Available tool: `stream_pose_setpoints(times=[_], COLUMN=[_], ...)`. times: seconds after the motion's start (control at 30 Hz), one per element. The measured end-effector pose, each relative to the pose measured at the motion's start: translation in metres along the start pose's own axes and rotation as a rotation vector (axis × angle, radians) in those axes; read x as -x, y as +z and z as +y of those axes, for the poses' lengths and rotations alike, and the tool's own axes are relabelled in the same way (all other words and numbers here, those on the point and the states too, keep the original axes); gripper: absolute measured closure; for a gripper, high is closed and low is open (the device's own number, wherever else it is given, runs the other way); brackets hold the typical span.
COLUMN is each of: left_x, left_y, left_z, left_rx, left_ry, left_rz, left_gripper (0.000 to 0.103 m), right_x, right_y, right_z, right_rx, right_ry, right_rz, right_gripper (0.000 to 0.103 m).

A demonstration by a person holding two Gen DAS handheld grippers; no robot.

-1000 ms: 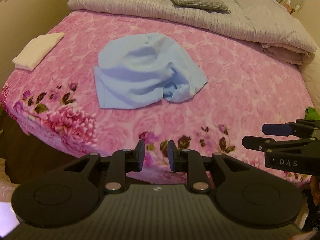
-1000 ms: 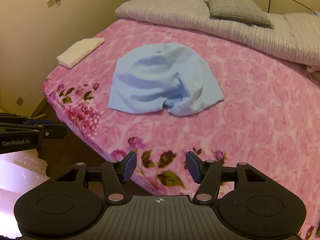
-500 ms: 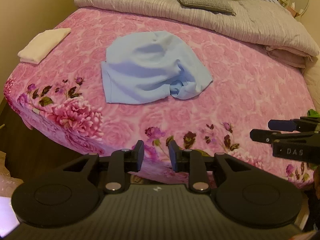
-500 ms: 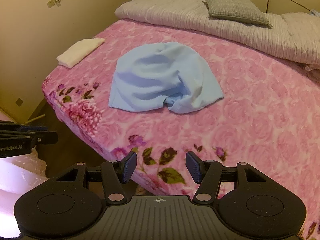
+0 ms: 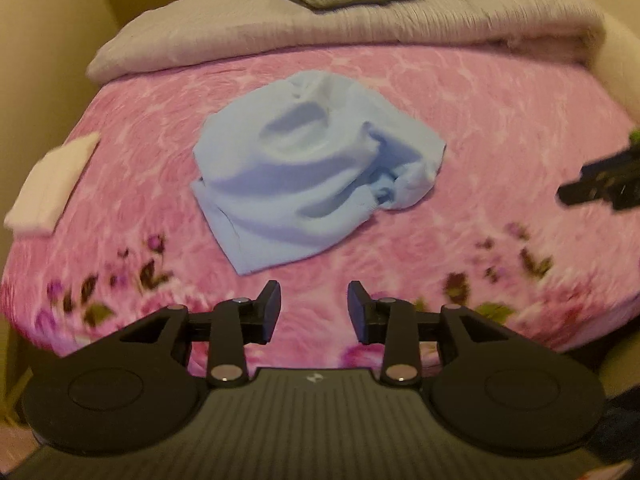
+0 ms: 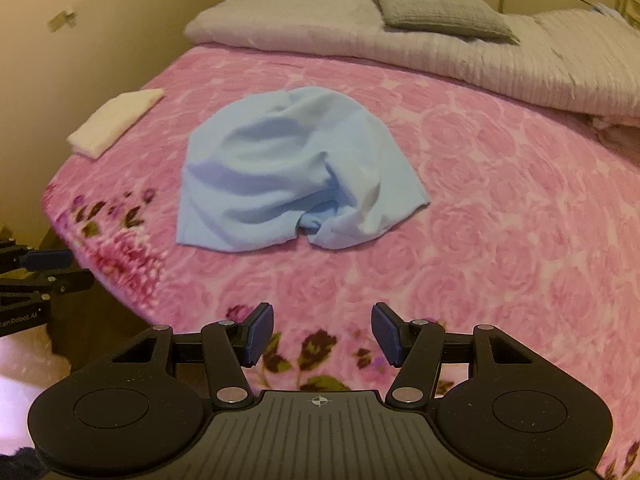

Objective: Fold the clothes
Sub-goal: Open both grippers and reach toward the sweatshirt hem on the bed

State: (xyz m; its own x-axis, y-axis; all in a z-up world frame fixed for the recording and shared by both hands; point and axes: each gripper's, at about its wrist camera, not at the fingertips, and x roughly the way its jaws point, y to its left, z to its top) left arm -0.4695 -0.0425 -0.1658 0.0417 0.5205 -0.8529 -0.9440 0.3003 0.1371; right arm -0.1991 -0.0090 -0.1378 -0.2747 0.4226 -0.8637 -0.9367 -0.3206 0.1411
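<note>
Pink, rose-patterned blanket fills both views, spread over the bed with darker flowers along its near edge. Up at the head lies a pale grey quilt, rolled in a long heap, and a darker grey pillow sits on top of it. Centre stage, the light blue garment lies crumpled on the blanket, bunched and creased, with a rumpled opening at its near right side; nothing is touching it. Off to the left, near the bed's edge and well apart from the garment, sits a folded white cloth, flat and neat. Now the tools: the left gripper hovers over the near edge of the bed, its fingers apart and empty, short of the garment. The right gripper hangs likewise above the flowered border, fingers spread wide, nothing between them. Each one shows at the edge of the other's view, the left view blurred with motion.
</note>
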Motion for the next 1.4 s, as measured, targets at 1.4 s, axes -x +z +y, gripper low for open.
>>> stream_pose_setpoints(times=[1.4], left_x=[-0.285], left_y=[-0.088], left_z=[0.012], left_rx=[-0.846], left_ry=[0.337], left_rz=[-0.149], left_gripper=[0.069], right_x=[-0.272], right_y=[-0.04], right_z=[-0.049], right_rx=[0.603], right_ry=[-0.291], right_rz=[-0.125], right_gripper=[0.045])
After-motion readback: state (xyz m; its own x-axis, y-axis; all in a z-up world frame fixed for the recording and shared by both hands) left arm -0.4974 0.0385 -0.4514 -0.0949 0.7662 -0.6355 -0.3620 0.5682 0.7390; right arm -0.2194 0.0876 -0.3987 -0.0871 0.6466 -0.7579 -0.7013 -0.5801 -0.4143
